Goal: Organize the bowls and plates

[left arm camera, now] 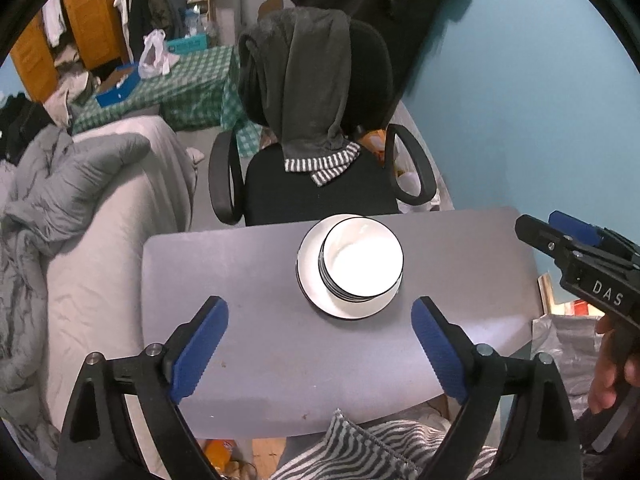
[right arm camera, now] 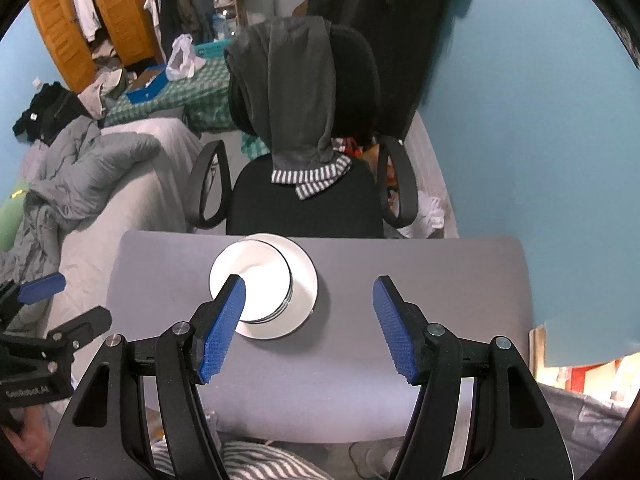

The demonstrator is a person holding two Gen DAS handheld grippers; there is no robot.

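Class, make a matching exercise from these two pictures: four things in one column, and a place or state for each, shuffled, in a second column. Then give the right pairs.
Things:
1. bowls
2. plate
3. left tongs
4. hoodie

Places or states:
A. draped over the chair back
B. open and empty
C. stacked on the plate
D. lying on the grey table

Pairs: 1-C, 2-D, 3-B, 4-A
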